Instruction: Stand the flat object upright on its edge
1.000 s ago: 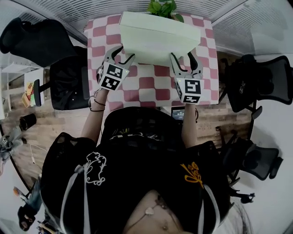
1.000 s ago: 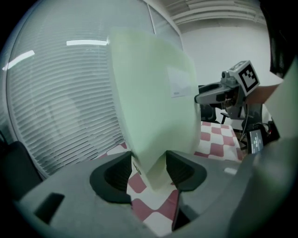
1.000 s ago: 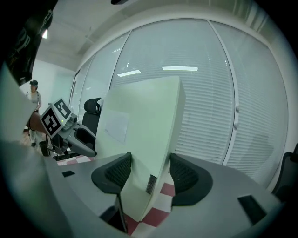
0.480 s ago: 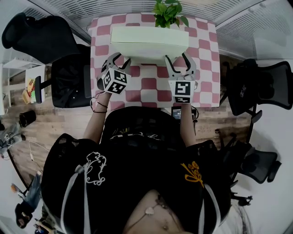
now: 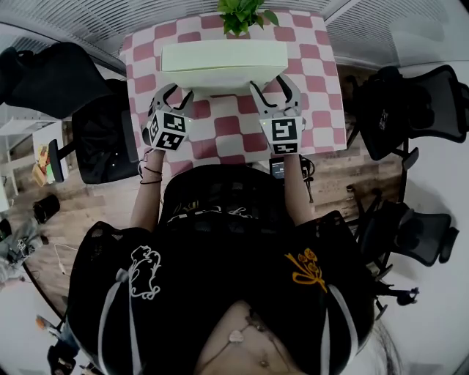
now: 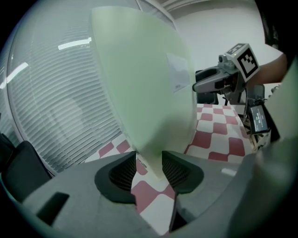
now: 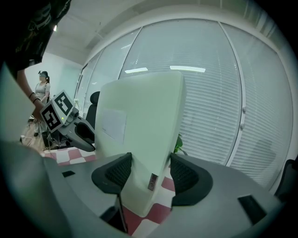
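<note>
Holding pale-green flat box (image 5: 223, 64) upright on its long edge, across far half of checkered table (image 5: 227, 128), broad face toward the person. Gripping left end w/ L gripper (image 5: 179, 92): jaws just been closing, ribbed pads (image 6: 125, 171) pressed on both faces at box's lower corner. Clamping right end w/ R gripper (image 7: 150, 169), pads either side of the narrow end, near the bottom. Showing a small white label on the near face in both gripper views. Resting, or all but resting, lower edge on the cloth; can't tell contact for sure. Sitting just in front of potted plant (image 5: 238, 13) at table's far edge.
</note>
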`<state>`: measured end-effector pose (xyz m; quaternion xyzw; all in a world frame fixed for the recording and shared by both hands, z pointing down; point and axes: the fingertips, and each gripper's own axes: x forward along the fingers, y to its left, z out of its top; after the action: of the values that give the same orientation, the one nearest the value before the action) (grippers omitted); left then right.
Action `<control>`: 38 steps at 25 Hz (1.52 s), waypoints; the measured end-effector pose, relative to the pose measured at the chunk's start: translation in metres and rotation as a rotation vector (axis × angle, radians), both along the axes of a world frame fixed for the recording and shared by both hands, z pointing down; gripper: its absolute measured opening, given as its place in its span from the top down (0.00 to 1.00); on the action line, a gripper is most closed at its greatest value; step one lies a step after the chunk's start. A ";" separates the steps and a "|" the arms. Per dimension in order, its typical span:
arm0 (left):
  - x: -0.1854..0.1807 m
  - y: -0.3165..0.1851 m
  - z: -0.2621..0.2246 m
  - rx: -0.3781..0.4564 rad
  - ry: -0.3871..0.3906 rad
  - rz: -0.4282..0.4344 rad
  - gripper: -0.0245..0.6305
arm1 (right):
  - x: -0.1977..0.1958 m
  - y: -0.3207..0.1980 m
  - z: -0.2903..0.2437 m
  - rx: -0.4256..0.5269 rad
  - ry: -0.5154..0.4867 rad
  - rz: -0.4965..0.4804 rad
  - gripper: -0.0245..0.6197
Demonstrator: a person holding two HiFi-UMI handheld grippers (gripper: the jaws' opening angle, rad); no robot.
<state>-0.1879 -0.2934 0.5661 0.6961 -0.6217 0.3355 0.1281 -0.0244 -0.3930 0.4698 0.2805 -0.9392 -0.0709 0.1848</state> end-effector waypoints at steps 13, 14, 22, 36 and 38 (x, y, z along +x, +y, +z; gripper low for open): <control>0.005 0.007 -0.014 0.039 0.168 -0.002 0.68 | 0.008 0.010 0.004 -0.061 -0.032 0.008 0.55; 0.004 0.008 -0.015 0.042 0.176 -0.009 0.68 | 0.007 0.010 0.005 -0.061 -0.033 0.007 0.55; 0.009 0.024 -0.012 0.028 0.205 -0.030 0.68 | 0.005 0.003 0.007 -0.064 -0.011 0.016 0.55; 0.008 0.049 -0.016 0.013 0.251 -0.013 0.68 | 0.014 0.018 0.022 -0.124 0.006 0.105 0.55; 0.007 0.052 -0.018 0.014 0.256 0.001 0.68 | 0.013 0.025 0.023 -0.133 0.004 0.117 0.55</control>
<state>-0.1812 -0.2412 0.5480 0.7344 -0.6022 0.2396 0.2015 -0.0114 -0.3684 0.4926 0.3221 -0.9235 0.0018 0.2085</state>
